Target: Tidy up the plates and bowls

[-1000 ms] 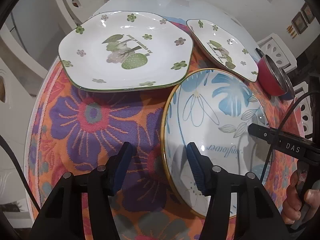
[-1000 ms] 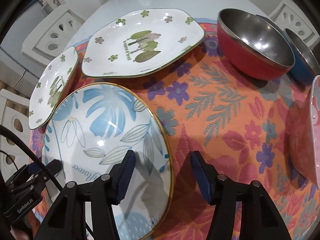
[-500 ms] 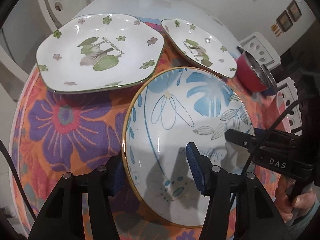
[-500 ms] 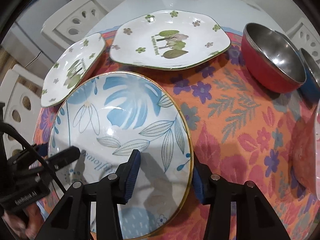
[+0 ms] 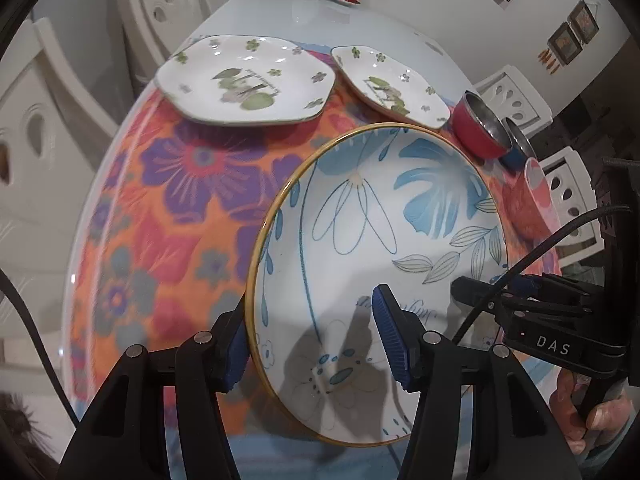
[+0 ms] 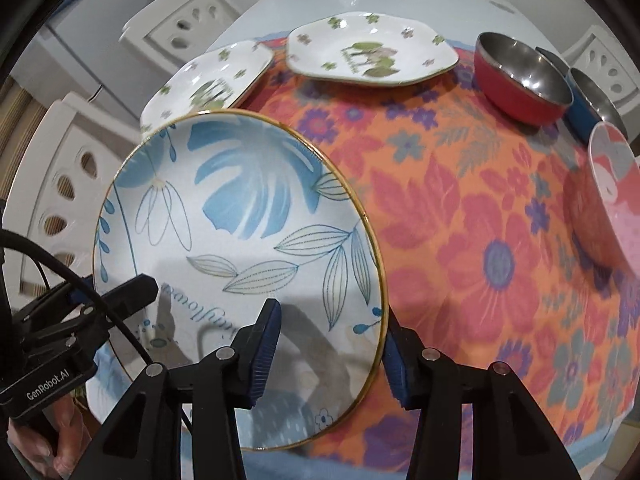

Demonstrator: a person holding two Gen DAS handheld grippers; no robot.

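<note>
Left tool | straddles blue plate rim, wide | right tool | straddles opposite rim, wide

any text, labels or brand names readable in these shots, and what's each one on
"DAS" in white letters: on the black body of the right gripper, seen in the left wrist view.
"GenRobot.AI" in white letters: on the black body of the left gripper, seen in the right wrist view.
Blue cursive word on the blue leaf plate: partly hidden and upside down, not readable for sure.
Small print on the two green flower plates: too blurred to read.
</note>
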